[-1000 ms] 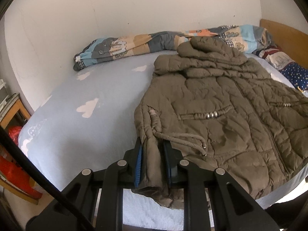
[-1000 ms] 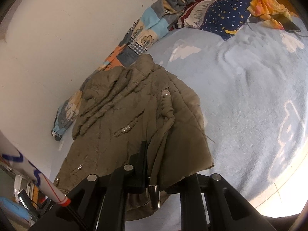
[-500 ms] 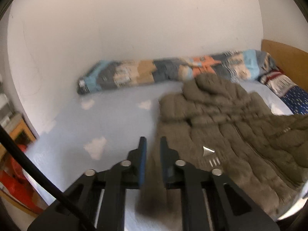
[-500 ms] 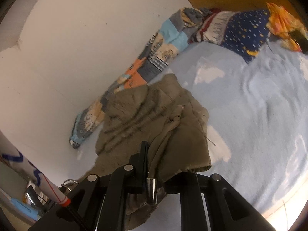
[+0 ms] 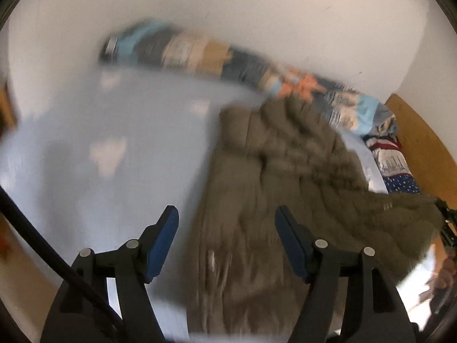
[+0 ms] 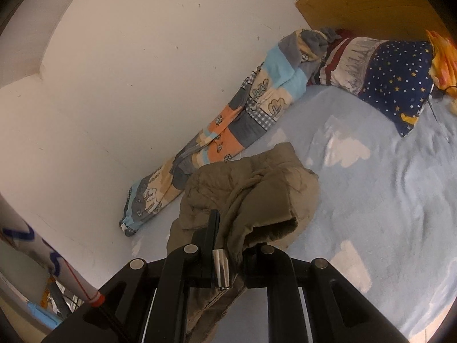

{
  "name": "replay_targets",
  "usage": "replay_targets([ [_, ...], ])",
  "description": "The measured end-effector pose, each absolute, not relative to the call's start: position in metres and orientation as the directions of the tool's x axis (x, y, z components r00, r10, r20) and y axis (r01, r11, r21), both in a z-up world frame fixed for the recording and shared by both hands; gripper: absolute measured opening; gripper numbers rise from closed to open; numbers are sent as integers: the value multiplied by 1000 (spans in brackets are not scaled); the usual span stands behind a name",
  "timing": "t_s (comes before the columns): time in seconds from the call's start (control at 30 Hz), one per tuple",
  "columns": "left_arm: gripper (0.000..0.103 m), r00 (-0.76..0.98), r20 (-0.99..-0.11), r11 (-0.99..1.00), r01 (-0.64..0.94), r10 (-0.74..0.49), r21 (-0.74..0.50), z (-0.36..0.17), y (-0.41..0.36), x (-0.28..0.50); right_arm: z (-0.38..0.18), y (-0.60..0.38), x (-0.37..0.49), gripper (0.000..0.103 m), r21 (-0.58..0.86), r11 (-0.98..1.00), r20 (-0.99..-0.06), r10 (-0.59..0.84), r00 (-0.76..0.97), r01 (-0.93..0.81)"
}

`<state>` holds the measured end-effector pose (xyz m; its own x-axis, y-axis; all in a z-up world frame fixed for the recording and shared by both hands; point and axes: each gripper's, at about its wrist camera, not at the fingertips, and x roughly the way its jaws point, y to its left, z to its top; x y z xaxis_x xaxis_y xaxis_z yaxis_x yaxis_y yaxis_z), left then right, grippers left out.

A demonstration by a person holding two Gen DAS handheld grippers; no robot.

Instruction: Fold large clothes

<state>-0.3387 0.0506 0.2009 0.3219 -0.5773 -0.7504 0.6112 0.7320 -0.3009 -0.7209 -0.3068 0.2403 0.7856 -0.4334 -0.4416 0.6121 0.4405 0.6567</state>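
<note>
1. Your left gripper (image 5: 227,228) hangs with its blue-padded fingers (image 5: 162,240) spread wide and nothing between them, above the olive quilted jacket (image 5: 280,177); this view is blurred.
2. Your right gripper (image 6: 225,228) is pinched on a bunched fold of the jacket (image 6: 251,194), whose cloth drapes over and below its fingers.
3. The jacket lies on a bed with a pale blue sheet (image 6: 371,200) printed with white clouds; in the left view it spreads from center toward 4 o'clock.
4. A rolled patchwork quilt (image 6: 228,131) runs along the white wall (image 6: 142,71), from 8 o'clock to 1 o'clock in the right view.
5. A navy star-print pillow (image 6: 400,85) sits at 2 o'clock against the wooden headboard (image 6: 371,3), with orange fabric (image 6: 442,60) beside it.
</note>
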Motion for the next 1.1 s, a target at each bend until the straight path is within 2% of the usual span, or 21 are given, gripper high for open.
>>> replay_targets([
  [0.2,69,213,-819,815,390,-533,-429,127,128,-366,241,-300,-717,12,635,463,-450,-429,783,619],
  [0.5,69,80,-721,722,178,-688,-669,69,141,-377,240,-299,-718,12,641,452,-453,-429,781,620],
  [0.73,69,79,-623,628,89,-778,-773,56,133,-376,235,-296,-723,12,632,448,-468,-430,772,632],
  [0.93,69,17,-598,598,44,-802,-800,39,113,-380,232,-295,-723,12,634,444,-470,-428,771,633],
  [0.97,66,19,-603,603,55,-798,-796,39,110,-379,233,-295,-722,12,632,446,-470,-429,771,634],
  [1.0,49,20,-611,610,77,-792,-789,40,108,-378,232,-295,-723,12,631,446,-471,-429,771,634],
  [1.07,26,33,-629,627,146,-776,-766,47,103,-379,233,-294,-722,12,632,446,-471,-429,771,634],
  [1.1,21,47,-650,645,194,-759,-739,53,100,-379,232,-294,-723,12,633,444,-471,-428,771,634],
])
